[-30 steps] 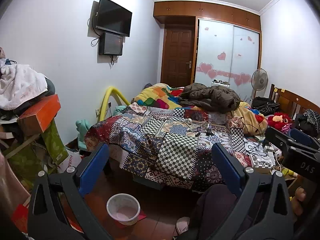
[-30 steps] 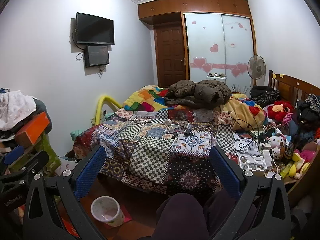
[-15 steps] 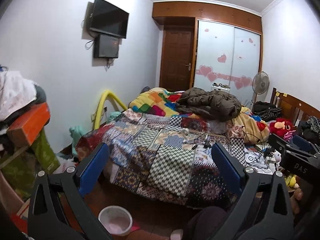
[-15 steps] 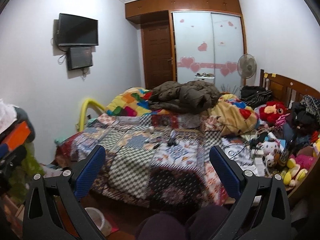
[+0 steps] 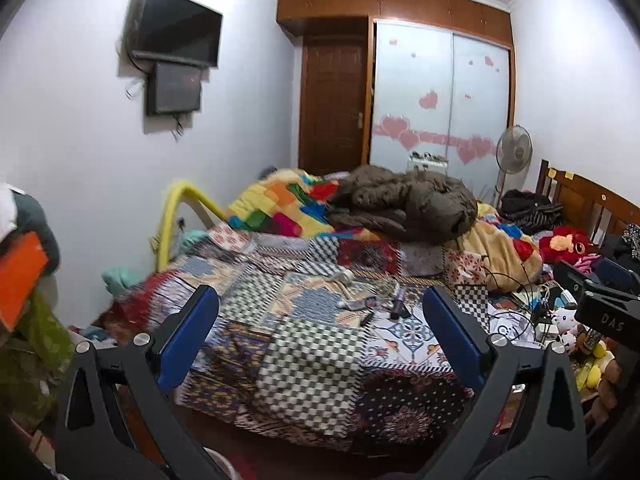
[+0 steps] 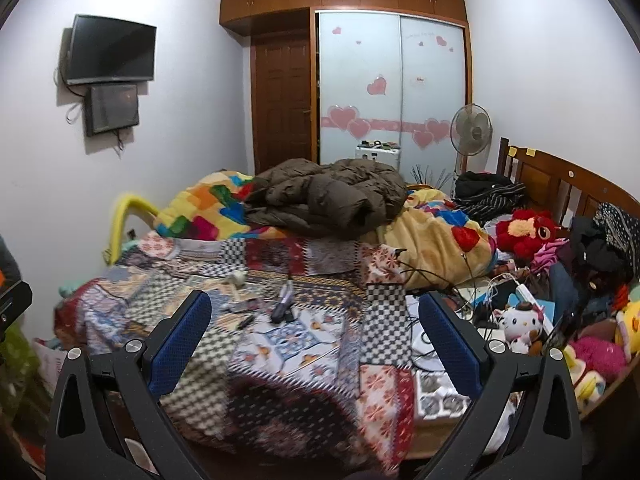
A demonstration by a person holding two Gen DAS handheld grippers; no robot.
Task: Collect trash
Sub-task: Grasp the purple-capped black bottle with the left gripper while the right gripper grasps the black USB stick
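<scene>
Near half of the patchwork quilt [image 6: 304, 344] is mostly flat and open, just a few small bits [image 6: 280, 308] scattered mid-bed. Farther back a brown coat [image 6: 328, 196] piles up. Right edge is jammed with cables [image 6: 472, 300] and plush toys [image 6: 520, 320]. Boxes and clothes [image 5: 24, 280] crowd the left.

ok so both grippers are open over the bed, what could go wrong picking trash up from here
Small items on the patchwork quilt lie loose on soft fabric, so the right gripper could pinch the quilt along with them.

Black cables trail across the bed's right side; a finger could snag one and drag the chargers.

Some of those small items may not be trash at all; blur hides what they are, so the left gripper might grab something worth keeping.
</scene>
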